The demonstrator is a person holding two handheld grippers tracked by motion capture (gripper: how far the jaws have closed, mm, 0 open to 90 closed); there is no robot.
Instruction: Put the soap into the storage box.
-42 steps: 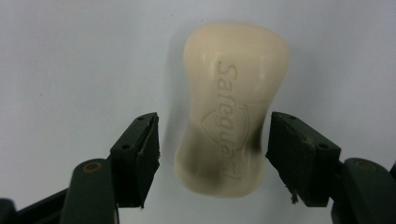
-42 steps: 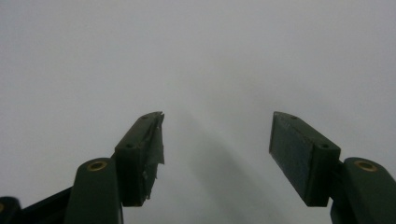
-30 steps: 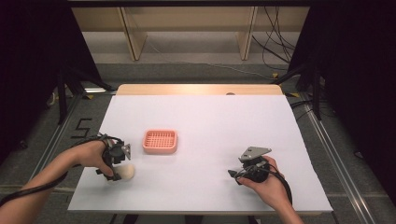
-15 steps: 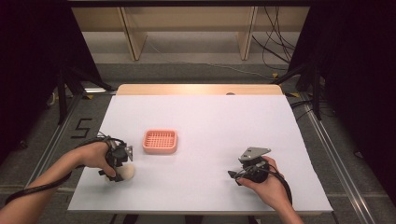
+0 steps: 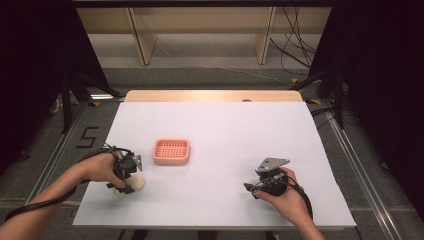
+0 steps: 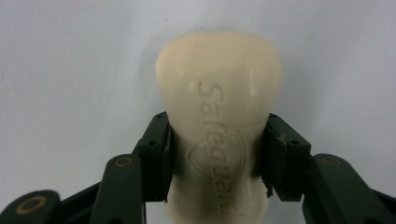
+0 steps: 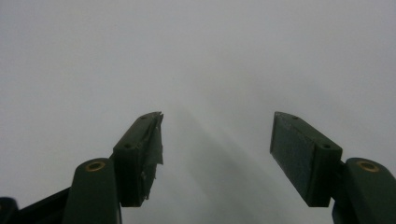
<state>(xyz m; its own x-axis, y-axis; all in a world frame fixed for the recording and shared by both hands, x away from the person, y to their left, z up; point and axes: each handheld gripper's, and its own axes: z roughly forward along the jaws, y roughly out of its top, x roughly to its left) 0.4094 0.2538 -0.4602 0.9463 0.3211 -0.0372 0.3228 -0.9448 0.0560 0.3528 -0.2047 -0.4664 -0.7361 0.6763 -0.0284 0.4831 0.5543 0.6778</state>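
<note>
At lower left our left gripper (image 6: pixel 215 154) has just closed its jaws onto the cream soap bar (image 6: pixel 219 107) embossed "Safeguard". At lower right, our right gripper (image 7: pixel 217 154) gapes empty. Farther up sits the pink dish (image 5: pixel 171 151).

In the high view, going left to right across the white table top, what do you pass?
Left gripper shut on the cream soap bar → pink slotted tray → right gripper, fingers apart with nothing between them.
</note>
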